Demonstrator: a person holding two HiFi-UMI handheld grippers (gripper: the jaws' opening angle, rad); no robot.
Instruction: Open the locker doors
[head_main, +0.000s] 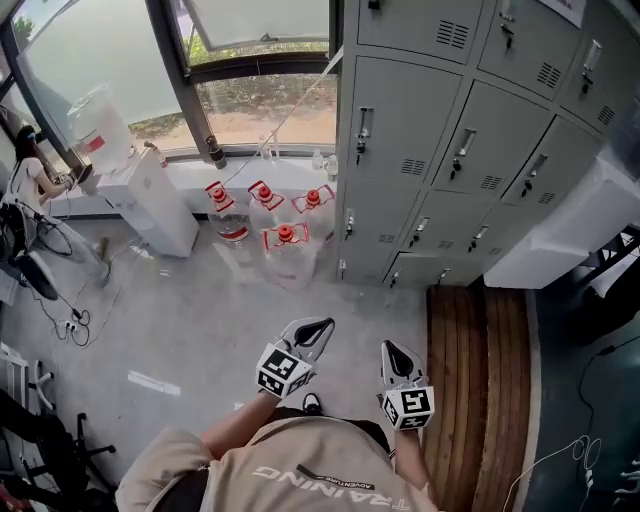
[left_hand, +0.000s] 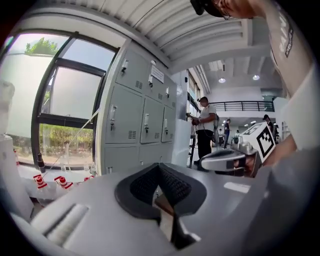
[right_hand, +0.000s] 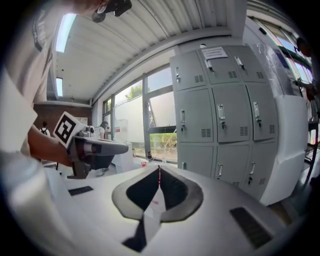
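Head view has both my tools down low in front of me, left tool (head_main: 312, 333) and right tool (head_main: 395, 355), each with its jaws pressed together on nothing. The grey lockers (head_main: 440, 150) stand well ahead and to my right with every door shut. Those doors look like thin sheet metal, so I reckon they're light, stiff and swing easy once the catch lets go, and since the flat panel gives nothing to grab I'd pinch the little upright handle (head_main: 362, 130) near a door's left edge and pull.
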